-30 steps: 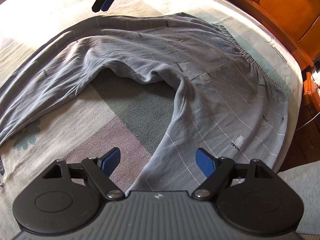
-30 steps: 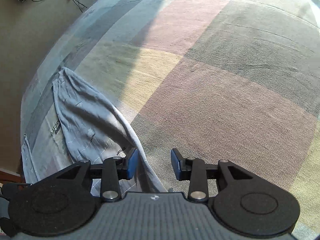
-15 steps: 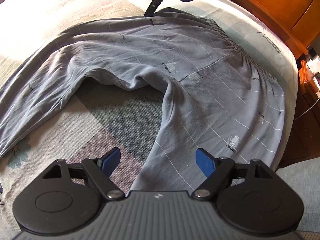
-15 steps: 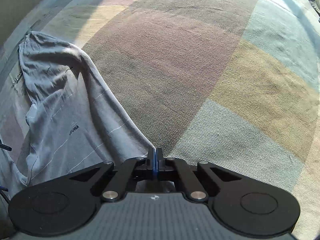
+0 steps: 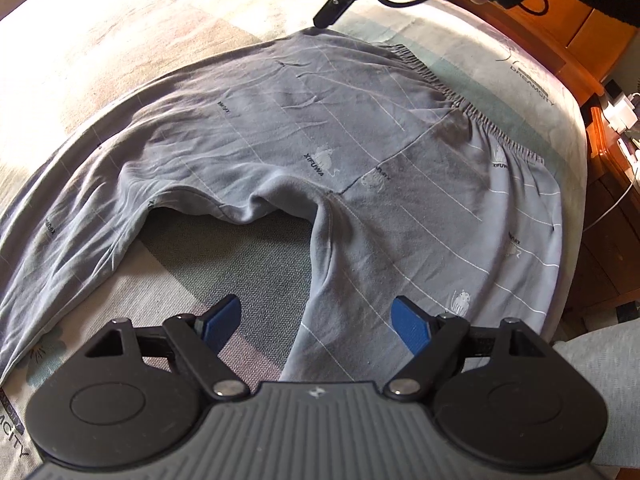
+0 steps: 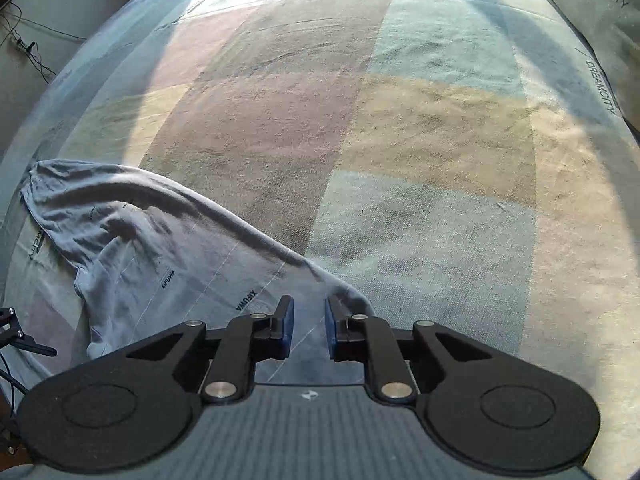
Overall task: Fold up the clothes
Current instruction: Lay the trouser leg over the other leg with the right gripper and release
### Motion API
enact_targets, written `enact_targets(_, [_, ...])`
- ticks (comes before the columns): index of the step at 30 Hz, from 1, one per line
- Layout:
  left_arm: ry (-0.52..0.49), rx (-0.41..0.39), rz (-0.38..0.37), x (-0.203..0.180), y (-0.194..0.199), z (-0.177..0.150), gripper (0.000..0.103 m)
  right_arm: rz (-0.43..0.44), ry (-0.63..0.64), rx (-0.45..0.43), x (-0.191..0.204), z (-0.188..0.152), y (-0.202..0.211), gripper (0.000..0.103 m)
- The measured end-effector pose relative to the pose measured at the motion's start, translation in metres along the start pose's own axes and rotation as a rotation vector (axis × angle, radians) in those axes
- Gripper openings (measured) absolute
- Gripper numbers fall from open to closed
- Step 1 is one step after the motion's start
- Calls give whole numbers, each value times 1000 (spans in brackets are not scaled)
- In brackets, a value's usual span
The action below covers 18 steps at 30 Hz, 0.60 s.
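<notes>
Flat on the patchwork bedspread (image 6: 400, 120): grey trousers (image 5: 340, 152), 2 legs splayed apart, waistband gathered, thin white lines, small printed logos. Left gripper (image 5: 316, 322) wide open above 1 leg, holding nothing. Right gripper (image 6: 308, 326) partly open over trouser corner.

Grey trousers (image 5: 360, 168) w/ thin white lines & small prints lie flat, mid-frame; waistband at upper right, legs spread toward lower left & bottom centre.
</notes>
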<state>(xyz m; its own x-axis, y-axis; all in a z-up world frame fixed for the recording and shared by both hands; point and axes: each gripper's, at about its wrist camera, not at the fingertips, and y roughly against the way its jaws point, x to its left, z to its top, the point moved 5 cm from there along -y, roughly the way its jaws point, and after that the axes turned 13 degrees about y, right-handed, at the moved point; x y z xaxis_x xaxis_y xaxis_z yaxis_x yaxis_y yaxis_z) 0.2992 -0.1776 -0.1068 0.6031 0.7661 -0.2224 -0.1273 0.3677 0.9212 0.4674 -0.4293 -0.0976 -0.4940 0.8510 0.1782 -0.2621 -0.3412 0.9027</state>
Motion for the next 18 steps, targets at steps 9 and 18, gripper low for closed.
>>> enact_targets(9, [75,25,54,20,7,4,82,-75,-274,5,-4,-56,-4,39])
enact_targets(18, [189,-90,207,101,23,24,82,-45,-241,30,71,-71,-15,57])
